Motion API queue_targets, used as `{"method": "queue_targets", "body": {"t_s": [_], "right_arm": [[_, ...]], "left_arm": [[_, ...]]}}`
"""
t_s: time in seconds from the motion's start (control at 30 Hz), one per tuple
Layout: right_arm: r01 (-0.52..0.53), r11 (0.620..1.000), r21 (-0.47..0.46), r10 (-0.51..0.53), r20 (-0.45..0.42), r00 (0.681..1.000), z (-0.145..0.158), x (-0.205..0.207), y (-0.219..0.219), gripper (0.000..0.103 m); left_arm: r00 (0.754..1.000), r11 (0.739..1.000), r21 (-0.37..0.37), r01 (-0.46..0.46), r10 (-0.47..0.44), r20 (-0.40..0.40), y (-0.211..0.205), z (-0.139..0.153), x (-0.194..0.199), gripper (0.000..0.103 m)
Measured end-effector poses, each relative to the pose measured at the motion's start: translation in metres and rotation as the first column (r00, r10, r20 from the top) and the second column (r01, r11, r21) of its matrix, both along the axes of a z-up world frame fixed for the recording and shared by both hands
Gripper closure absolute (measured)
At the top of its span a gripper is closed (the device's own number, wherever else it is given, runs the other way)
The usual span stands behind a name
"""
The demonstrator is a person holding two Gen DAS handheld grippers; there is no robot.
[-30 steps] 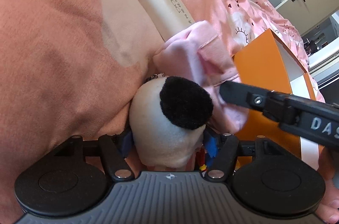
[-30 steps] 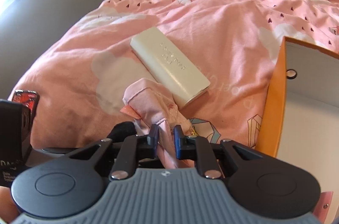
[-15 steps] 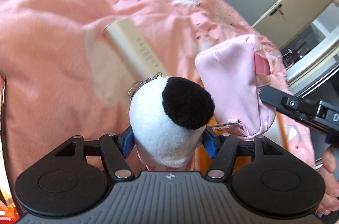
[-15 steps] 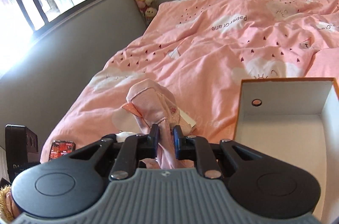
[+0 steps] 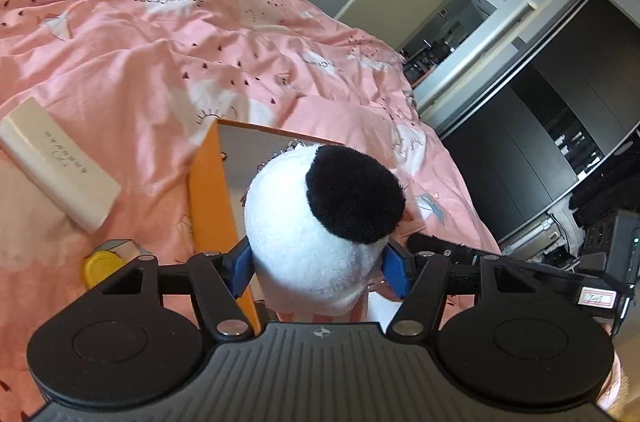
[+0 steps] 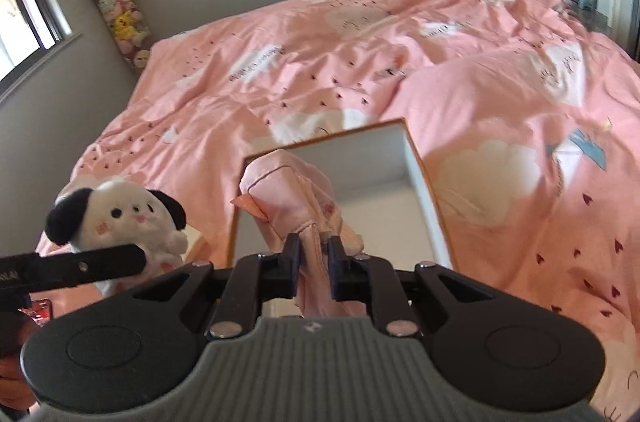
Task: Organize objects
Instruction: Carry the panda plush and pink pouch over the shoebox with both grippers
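Left wrist: plush toy point(image 5: 320, 222) clamped between left gripper point(image 5: 318, 264) pads.

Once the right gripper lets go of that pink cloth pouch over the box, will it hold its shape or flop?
Probably flops: the pink cloth pouch already sags and creases above the right gripper. It looks light and soft, so it should drop limply into the orange box without bouncing or rolling.

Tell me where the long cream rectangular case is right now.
In the left wrist view, the long cream rectangular case lies at far left on the pink bedspread, left of the orange box.
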State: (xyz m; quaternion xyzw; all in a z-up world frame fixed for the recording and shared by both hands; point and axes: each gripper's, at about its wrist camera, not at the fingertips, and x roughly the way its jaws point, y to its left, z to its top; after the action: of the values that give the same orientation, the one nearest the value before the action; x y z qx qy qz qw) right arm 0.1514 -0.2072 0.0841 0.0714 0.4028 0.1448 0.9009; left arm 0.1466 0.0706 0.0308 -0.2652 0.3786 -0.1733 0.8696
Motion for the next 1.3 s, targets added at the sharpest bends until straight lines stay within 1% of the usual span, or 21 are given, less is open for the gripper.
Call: {"method": "queue_targets", "body": {"t_s": [0.1, 0.2, 0.3, 0.43, 0.53, 0.7, 0.8, 0.9, 1.0, 1.07, 1.17, 1.23, 1.3], "right_arm": [[0.067, 0.997, -0.029, -0.068, -0.056, 0.996, -0.021, 0.004, -0.013, 0.088], [0.100, 0.994, -0.054, -0.105, -0.108, 0.989, -0.039, 0.011, -0.018, 0.088], [0.128, 0.991, -0.048, -0.135, -0.197, 0.971, -0.059, 0.020, -0.023, 0.088], [0.175, 0.983, -0.047, -0.181, -0.271, 0.945, -0.075, 0.030, -0.027, 0.088], [0.193, 0.981, -0.036, -0.194, -0.325, 0.926, -0.085, 0.035, -0.028, 0.088], [0.216, 0.976, -0.014, -0.204, -0.390, 0.898, -0.097, 0.038, -0.033, 0.088], [0.201, 0.980, -0.005, -0.184, -0.430, 0.884, -0.103, 0.040, -0.031, 0.087], [0.183, 0.983, -0.009, -0.168, -0.437, 0.884, -0.104, 0.041, -0.030, 0.086], [0.174, 0.985, -0.008, -0.160, -0.433, 0.887, -0.101, 0.042, -0.032, 0.080], [0.160, 0.987, -0.019, -0.153, -0.412, 0.898, -0.098, 0.043, -0.031, 0.078], [0.136, 0.990, -0.034, -0.139, -0.371, 0.918, -0.090, 0.042, -0.030, 0.075], [0.105, 0.994, -0.034, -0.110, -0.345, 0.932, -0.083, 0.044, -0.030, 0.069], [0.062, 0.997, -0.048, -0.074, -0.304, 0.950, -0.075, 0.047, -0.028, 0.068]], "left_arm": [[0.999, 0.999, 0.002, 0.047, -0.047, -0.027, -0.015, -0.011, 0.018, 0.029], [0.994, 0.997, -0.007, 0.076, -0.076, -0.079, -0.023, -0.025, 0.032, 0.029], [0.989, 0.996, -0.004, 0.094, -0.093, -0.116, -0.029, -0.033, 0.039, 0.029], [0.979, 0.993, -0.001, 0.119, -0.118, -0.167, -0.035, -0.039, 0.049, 0.029], [0.971, 0.991, 0.019, 0.133, -0.126, -0.205, -0.039, -0.042, 0.059, 0.029], [0.964, 0.987, 0.049, 0.150, -0.136, -0.227, -0.046, -0.044, 0.070, 0.029], [0.962, 0.985, 0.068, 0.156, -0.136, -0.236, -0.050, -0.047, 0.075, 0.029], [0.961, 0.980, 0.108, 0.167, -0.137, -0.241, -0.055, -0.047, 0.081, 0.029], [0.961, 0.966, 0.181, 0.182, -0.136, -0.242, -0.062, -0.047, 0.088, 0.029], [0.960, 0.957, 0.217, 0.194, -0.140, -0.241, -0.068, -0.047, 0.093, 0.029], [0.957, 0.946, 0.252, 0.206, -0.141, -0.253, -0.075, -0.051, 0.100, 0.029], [0.957, 0.939, 0.274, 0.209, -0.139, -0.256, -0.081, -0.055, 0.105, 0.029], [0.957, 0.934, 0.288, 0.214, -0.140, -0.256, -0.086, -0.059, 0.110, 0.029]]}}
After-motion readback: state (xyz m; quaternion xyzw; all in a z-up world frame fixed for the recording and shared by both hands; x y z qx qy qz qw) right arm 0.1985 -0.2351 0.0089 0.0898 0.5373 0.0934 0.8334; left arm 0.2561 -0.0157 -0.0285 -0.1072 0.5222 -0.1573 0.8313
